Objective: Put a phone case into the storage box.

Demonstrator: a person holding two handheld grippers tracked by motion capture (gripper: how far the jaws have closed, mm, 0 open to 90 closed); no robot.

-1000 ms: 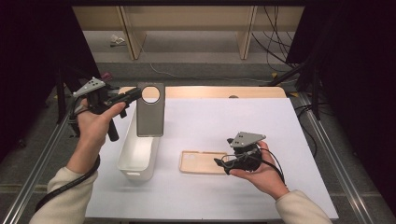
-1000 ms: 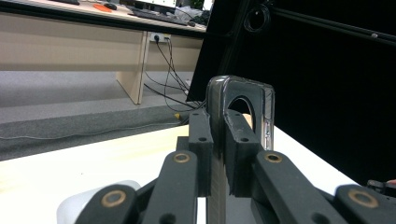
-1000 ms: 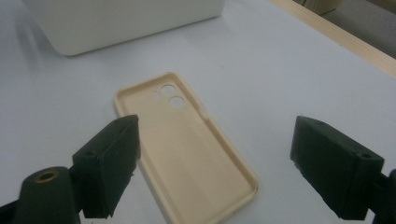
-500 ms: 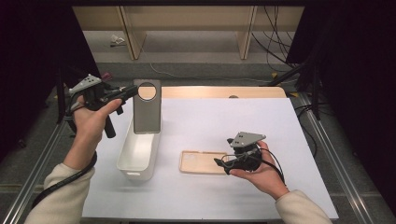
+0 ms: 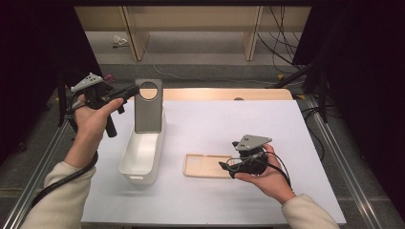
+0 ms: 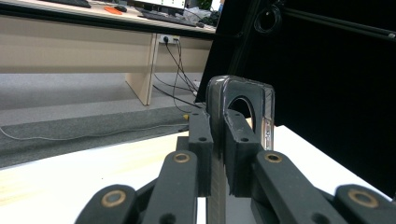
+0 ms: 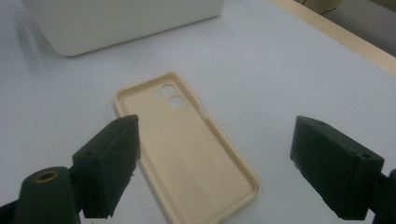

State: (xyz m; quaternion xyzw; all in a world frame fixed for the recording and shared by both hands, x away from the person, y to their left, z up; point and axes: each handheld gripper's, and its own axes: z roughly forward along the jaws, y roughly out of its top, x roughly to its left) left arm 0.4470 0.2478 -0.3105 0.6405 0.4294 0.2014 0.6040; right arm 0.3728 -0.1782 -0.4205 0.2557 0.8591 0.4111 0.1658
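Lifted since a second ago, the grey phone case now stands higher over the far end of the white bin, and the left tool that carries it has risen and drawn a little leftward with it. That tool is clamped on the case's top corner beside the round camera cutout; in the left gripper view the two pads press flat on either side of the case's edge. The case hangs upright, its long axis vertical, cutout end up, lower end just above or within the bin; I cannot tell which. No writing shows on it. The right tool has kept its place, jaws wide and empty, over the near end of a beige phone case lying open side up on the white table. Bare table lies beyond and to the right.
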